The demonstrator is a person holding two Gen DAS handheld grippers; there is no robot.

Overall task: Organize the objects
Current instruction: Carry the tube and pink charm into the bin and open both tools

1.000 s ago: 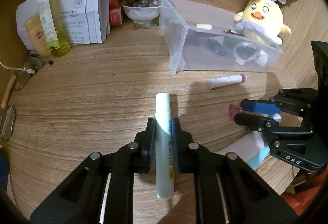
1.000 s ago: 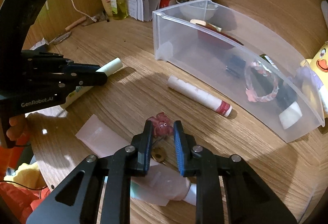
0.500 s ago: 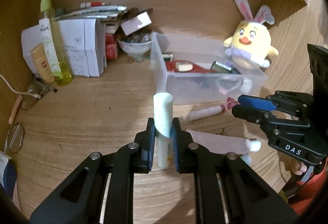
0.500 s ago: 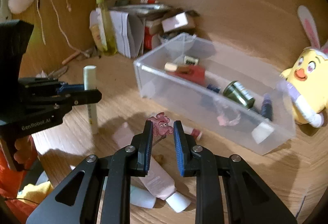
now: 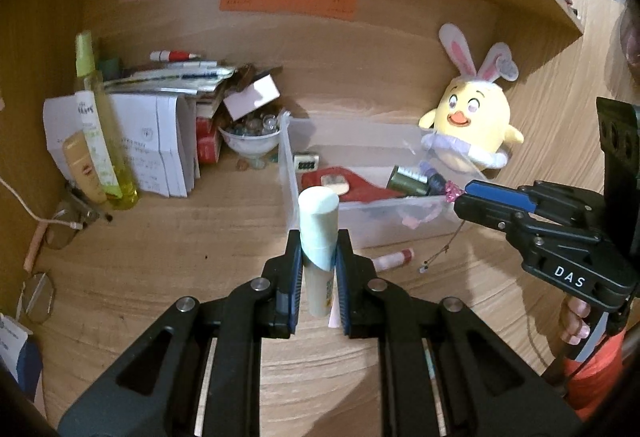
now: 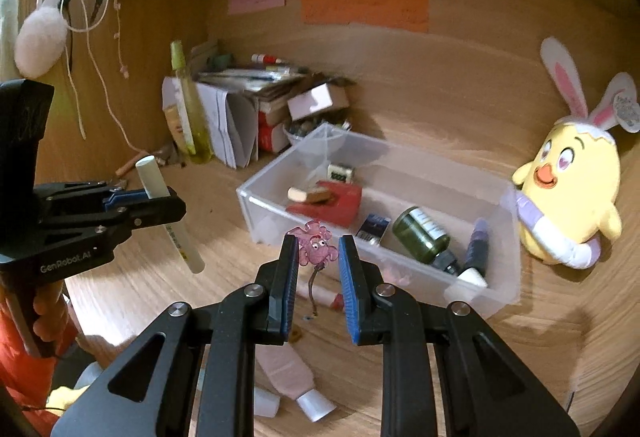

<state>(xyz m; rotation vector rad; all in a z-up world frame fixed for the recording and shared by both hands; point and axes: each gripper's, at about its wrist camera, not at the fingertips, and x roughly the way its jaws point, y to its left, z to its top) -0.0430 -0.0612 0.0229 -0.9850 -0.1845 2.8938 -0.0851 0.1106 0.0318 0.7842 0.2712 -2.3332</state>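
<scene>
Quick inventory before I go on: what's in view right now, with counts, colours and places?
Clear bin: one, desk centre.
Bin contents: red box, green jar, dark tube, small bits.
Pale green tube: one, in left gripper.
Pink charm: one, in right gripper.
White stick, red end: one, before bin.
Pink tube: one, near edge.
Yellow plush chick: one, right of bin.
Yellow spray bottle: one, back left.
Papers: stack, back left.
Bowl: one, white, behind bin.
Left gripper: shut.
Right gripper: shut.
</scene>
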